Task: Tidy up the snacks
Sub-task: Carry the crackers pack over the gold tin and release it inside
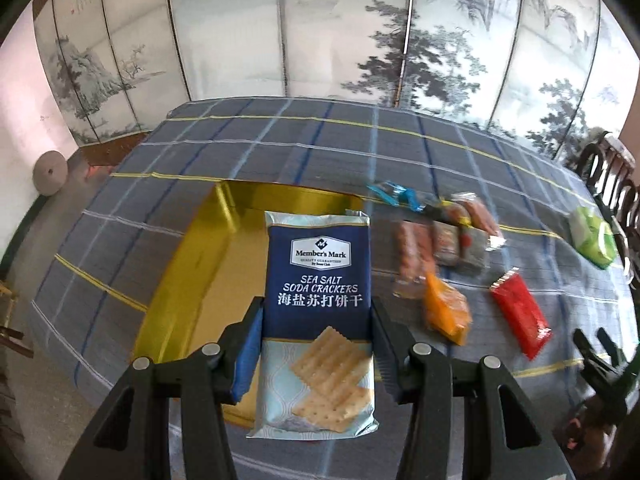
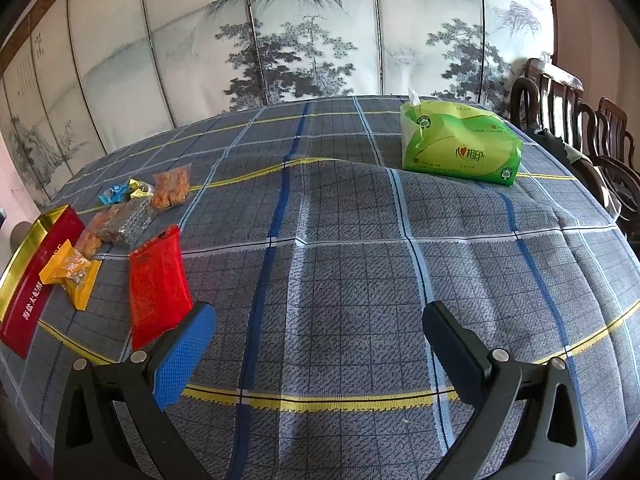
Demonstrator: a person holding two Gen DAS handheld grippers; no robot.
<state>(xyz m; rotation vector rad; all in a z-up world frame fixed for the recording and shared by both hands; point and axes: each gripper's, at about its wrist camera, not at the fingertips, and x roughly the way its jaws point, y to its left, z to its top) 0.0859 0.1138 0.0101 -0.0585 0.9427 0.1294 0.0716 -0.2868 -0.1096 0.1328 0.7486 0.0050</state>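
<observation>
My left gripper (image 1: 317,320) is shut on a blue pack of sea salt soda crackers (image 1: 318,280), its pads pressing the pack's two long edges. The pack hangs upright over the open gold tin (image 1: 224,248), whose red outer wall (image 2: 36,276) shows at the left edge of the right wrist view. Loose snacks lie on the plaid tablecloth to the right of the tin: a red packet (image 1: 520,316) (image 2: 158,284), an orange-yellow packet (image 1: 446,312) (image 2: 72,276), a small blue packet (image 1: 394,194) (image 2: 114,193) and several clear bags of brown snacks (image 1: 440,236) (image 2: 170,186). My right gripper (image 2: 320,320) stands open over bare cloth, nothing between its fingers.
A green tissue pack (image 2: 460,146) (image 1: 594,236) sits at the table's far right. Dark wooden chairs (image 2: 580,128) stand beyond the right edge. A painted folding screen (image 2: 320,40) runs behind the table. A ridge in the cloth (image 2: 340,162) crosses the middle.
</observation>
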